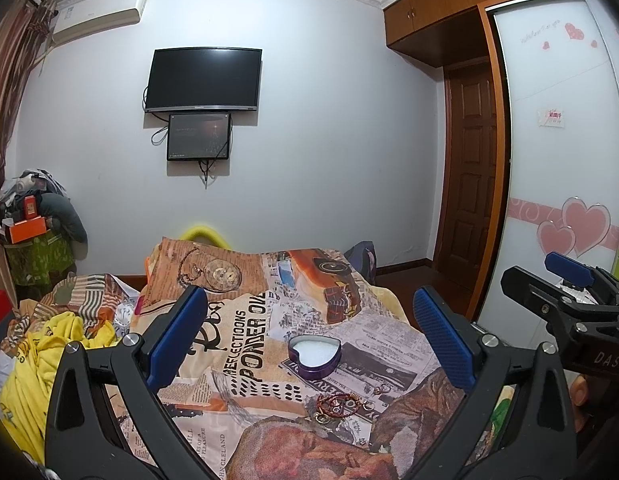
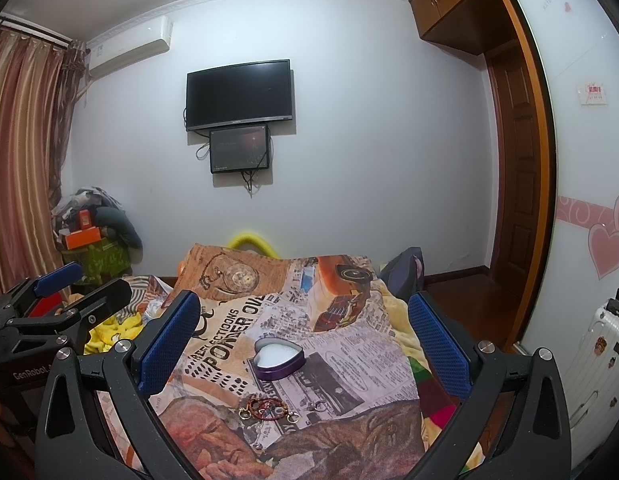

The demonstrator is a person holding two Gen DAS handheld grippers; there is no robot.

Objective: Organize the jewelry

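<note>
1. Left tongs: jaws spread wide apart, blue pads facing inward, nothing between them. The body is level and points toward 12 o'clock.
2. Right tongs: jaws spread wide apart, blue pads facing inward, nothing between them. They point toward 12 o'clock.
3. Relative position: the two tongs are side by side and apart. The right tongs appear at 3 o'clock in the left wrist view; the left tongs appear at 9 o'clock in the right wrist view.

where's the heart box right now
The heart box sits open on the blanket, centre in both views, just beyond the red bracelet.
</note>
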